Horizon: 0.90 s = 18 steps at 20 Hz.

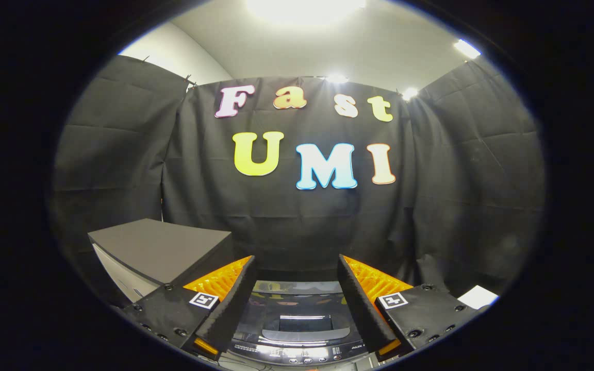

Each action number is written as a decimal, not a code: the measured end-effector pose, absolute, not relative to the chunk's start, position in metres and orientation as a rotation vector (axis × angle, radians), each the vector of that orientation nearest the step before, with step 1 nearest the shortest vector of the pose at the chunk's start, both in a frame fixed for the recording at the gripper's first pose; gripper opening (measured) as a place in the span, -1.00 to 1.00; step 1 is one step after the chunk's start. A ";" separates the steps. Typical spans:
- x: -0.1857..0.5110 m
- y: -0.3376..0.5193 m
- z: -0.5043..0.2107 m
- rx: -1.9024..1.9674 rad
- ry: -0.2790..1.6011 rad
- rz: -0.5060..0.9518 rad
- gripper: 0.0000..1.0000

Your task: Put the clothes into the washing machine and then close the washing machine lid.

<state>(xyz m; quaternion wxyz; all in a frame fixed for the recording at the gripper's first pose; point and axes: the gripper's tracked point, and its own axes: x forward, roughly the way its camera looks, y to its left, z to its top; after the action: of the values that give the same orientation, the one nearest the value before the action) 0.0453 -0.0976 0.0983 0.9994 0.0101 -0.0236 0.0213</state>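
Spread wide and holding nothing, the claw [297, 304] hung above the washing machine [297, 330], whose glossy lid [302, 314] lay flat and seemingly shut between the fingers, no clothes in sight, a scene fitting loading either ahead or finished, so no move could safely be urged.

The top-loading washing machine [297, 335], dark and glossy, is the landmark. Its smooth lid [299, 304] with a window lies flat across the top, and a strip of small buttons [297, 354] runs along the machine's near edge. Left of the machine stands a box-shaped cabinet [158, 245] with a flat matte grey top and a white side. Right of the machine a small flat white piece [477, 297] shows; what it rests on cannot be told. The gripper [296, 263] hovers above the machine's near edge, fingers spread wide apart and empty.
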 end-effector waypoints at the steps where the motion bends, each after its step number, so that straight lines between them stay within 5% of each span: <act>1: 0.038 -0.096 0.102 0.020 -0.053 0.043 0.93; 18: -0.021 -0.076 0.106 0.022 -0.076 0.035 0.94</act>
<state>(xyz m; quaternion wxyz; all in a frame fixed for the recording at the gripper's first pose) -0.0208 -0.0762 0.1062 0.9991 0.0110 -0.0378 0.0173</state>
